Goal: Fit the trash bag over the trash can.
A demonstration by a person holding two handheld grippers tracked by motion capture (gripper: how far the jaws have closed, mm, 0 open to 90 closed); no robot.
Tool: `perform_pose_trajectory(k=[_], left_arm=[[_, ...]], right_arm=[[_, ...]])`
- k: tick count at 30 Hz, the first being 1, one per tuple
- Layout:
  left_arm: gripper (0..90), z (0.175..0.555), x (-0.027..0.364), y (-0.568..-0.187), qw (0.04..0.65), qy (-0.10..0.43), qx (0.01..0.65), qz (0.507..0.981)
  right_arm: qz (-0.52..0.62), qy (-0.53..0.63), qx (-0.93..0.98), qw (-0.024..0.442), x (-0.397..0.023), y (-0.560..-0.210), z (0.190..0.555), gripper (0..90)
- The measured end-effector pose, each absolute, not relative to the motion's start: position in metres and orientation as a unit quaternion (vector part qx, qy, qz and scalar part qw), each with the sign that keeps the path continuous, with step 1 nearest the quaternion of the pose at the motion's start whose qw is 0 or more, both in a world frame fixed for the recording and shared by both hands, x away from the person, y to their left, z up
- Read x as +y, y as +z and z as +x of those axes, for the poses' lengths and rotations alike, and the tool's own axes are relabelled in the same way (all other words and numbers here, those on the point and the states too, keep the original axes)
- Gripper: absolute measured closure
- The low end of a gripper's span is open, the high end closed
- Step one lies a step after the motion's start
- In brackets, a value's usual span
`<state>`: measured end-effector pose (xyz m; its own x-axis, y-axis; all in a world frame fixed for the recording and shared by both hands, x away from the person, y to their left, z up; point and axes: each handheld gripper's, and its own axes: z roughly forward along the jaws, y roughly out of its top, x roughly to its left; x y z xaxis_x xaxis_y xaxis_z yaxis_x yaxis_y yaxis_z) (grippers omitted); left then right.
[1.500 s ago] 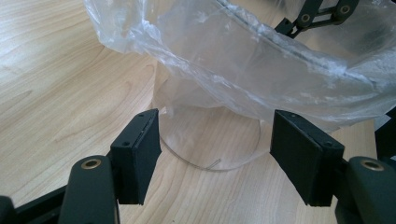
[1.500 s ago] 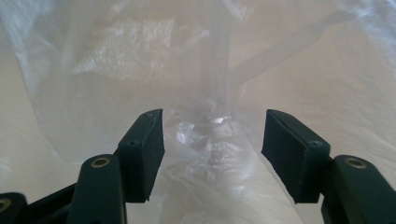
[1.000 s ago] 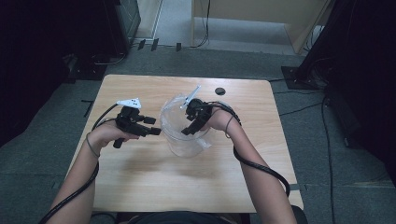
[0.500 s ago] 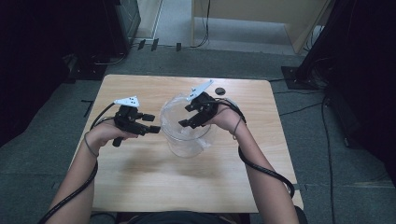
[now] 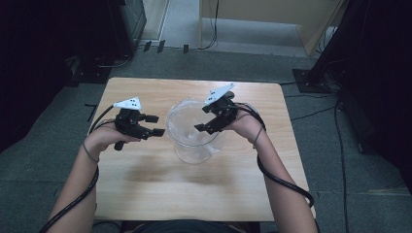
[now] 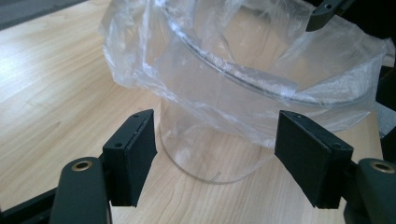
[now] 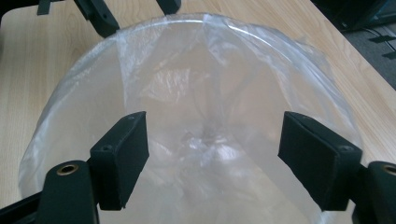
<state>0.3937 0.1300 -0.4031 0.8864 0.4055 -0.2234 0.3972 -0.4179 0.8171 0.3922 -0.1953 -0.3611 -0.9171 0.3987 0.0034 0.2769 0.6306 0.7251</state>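
Note:
A clear round container stands mid-table, lined with a thin clear plastic bag whose edge is folded out over the rim. My left gripper is level with the container's left side, a short gap away; it is open with nothing between its pads. My right gripper hovers over the right part of the mouth, tilted down into it. Its jaws have just been opening and nothing is between them; the bag's crumpled inside lies below.
The wooden table has bare room in front of the container and at both sides. Black cables trail from both grippers along the forearms. Dark equipment and floor cables surround the table.
The right gripper has risen out of the container's mouth and shifted back and to the right, its jaws spreading wider. The left gripper has stayed almost in place.

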Motion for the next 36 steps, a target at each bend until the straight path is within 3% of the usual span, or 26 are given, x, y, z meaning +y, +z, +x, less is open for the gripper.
perform_pose_trajectory(k=[23, 36], left_arm=[[27.8, 0.392, 0.130, -0.403, 0.492, 0.040, 0.221, 0.841], [27.8, 0.388, 0.132, -0.403, 0.490, 0.043, 0.223, 0.842]], right_arm=[[0.223, 0.414, 0.878, 0.092, -0.248, -0.373, 0.369, 24.0], [0.238, 0.439, 0.859, 0.112, -0.283, -0.362, 0.355, 23.9]])
